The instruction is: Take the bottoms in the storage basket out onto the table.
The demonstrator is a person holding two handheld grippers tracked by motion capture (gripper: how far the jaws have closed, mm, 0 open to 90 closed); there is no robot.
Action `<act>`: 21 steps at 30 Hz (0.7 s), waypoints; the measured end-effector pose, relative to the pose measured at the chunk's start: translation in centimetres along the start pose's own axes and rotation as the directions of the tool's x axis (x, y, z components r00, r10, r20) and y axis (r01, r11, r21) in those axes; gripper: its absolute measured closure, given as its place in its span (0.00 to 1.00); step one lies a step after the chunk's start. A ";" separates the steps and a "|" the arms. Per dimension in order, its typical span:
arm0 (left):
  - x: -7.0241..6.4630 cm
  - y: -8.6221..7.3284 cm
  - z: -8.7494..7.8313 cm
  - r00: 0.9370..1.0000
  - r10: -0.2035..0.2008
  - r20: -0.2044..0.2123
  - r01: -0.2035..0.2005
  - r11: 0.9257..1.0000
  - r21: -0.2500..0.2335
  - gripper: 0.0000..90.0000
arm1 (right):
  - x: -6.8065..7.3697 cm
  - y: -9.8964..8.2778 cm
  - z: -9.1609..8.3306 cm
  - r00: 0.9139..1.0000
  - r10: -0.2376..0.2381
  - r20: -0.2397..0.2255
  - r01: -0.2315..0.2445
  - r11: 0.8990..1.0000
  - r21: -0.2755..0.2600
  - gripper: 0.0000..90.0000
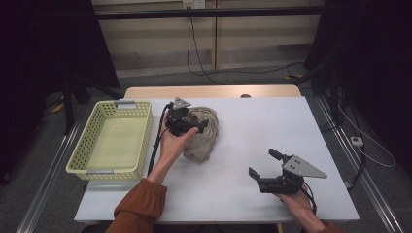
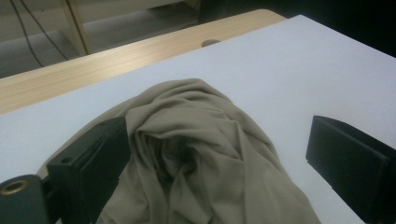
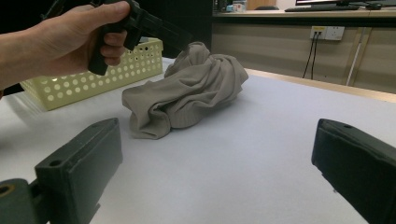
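Left gripper [image 1: 198, 127] hovers wide open over the crumpled beige cloth [image 1: 201, 133], which lies mid-bench just right of the yellow basket [image 1: 103, 171]; nothing sits inside the basket. Right gripper [image 1: 261, 165] is open too, well apart from the cloth. Its own view shows power sockets [image 3: 327, 32] on the far wall.

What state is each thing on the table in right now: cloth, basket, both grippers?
Beige cloth: crumpled in a heap on the table, not gripped.
Yellow basket: upright, empty, left of the cloth.
Left gripper: jaws open, standing either side of the cloth.
Right gripper: jaws open, holding nothing, apart from the cloth.
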State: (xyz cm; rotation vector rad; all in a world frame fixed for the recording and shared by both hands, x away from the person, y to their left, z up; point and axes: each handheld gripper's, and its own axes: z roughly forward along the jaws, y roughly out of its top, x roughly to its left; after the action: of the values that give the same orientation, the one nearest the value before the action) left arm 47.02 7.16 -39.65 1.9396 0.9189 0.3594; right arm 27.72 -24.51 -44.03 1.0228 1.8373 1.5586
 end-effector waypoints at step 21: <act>-1.7 0.2 -2.9 0.995 0.096 -0.003 -0.096 0.995 -0.033 0.06 | -0.1 0.0 0.2 1.000 0.006 0.002 -0.006 1.000 0.003 0.02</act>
State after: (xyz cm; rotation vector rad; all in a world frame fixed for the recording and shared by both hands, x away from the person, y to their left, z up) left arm 44.30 7.65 -37.81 1.9573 0.8173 0.4296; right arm 27.89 -24.47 -44.05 1.0313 1.8369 1.5581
